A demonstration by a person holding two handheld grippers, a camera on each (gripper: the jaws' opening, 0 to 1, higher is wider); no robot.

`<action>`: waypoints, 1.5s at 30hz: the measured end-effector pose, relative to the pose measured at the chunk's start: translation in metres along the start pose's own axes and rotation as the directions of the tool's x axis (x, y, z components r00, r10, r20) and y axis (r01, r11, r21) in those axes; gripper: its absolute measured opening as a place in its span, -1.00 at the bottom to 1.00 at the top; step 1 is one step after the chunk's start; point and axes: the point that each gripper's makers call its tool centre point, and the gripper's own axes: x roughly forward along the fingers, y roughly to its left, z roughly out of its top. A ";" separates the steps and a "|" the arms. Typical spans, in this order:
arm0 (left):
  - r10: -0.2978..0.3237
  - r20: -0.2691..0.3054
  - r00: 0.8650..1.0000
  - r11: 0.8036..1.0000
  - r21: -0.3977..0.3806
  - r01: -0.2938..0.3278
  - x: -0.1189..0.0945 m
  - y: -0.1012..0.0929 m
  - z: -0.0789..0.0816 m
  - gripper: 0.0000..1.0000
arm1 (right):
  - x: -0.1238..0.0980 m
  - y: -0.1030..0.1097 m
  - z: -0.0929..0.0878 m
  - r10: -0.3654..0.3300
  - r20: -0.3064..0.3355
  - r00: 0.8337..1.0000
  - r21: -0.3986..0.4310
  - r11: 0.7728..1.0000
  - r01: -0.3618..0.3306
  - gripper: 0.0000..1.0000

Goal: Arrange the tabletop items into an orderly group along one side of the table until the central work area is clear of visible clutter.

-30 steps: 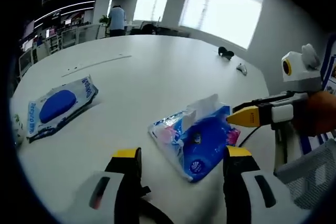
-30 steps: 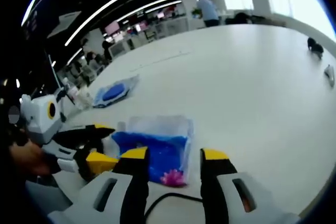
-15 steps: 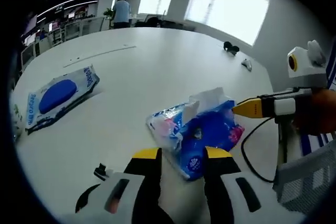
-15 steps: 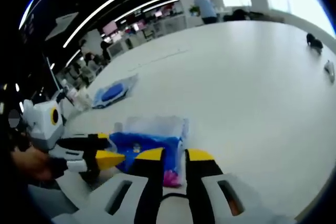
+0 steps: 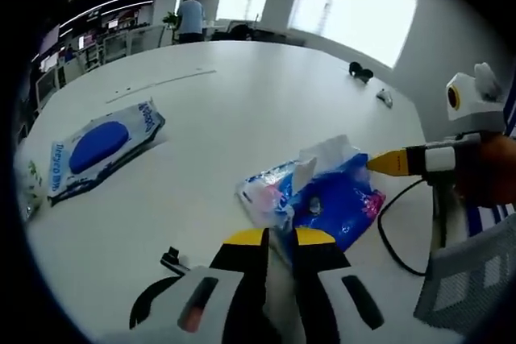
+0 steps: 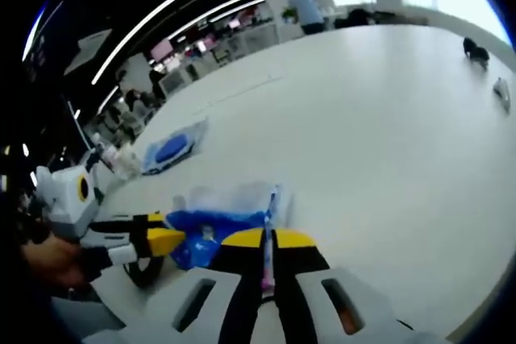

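White table (image 5: 242, 110), tissue pack (image 5: 322, 199), wipes pack (image 5: 101, 147)

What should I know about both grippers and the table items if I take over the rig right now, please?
Left gripper: shut on the near edge of the blue tissue pack.
Right gripper: shut on the same pack's opposite edge.
The blue wet wipes pack lies apart, farther out on the white table; small dark items sit at the far end.
Done: tissue pack gripped from both sides.
Left: move it to one side, then group the rest beside it.
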 end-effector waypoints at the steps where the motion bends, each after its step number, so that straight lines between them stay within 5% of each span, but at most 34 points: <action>1: -0.002 -0.003 1.000 1.000 -0.001 0.002 0.000 0.000 0.000 -0.83 | 0.000 0.000 0.001 0.000 0.003 1.000 0.001 1.000 0.000 -1.00; 15: -0.004 0.040 0.999 1.000 -0.028 0.005 -0.004 0.005 0.028 -0.91 | 0.000 0.010 0.040 0.019 0.072 0.997 -0.003 1.000 -0.019 -1.00; 25: 0.016 0.078 0.997 0.999 -0.037 -0.013 0.001 0.026 0.061 -0.92 | 0.017 0.020 0.077 0.042 0.097 0.994 -0.040 0.998 -0.038 -1.00; 45: 0.084 0.096 0.992 0.993 -0.093 -0.075 0.011 0.084 0.097 -0.94 | 0.068 0.046 0.127 0.107 0.099 0.989 -0.078 0.992 -0.100 -1.00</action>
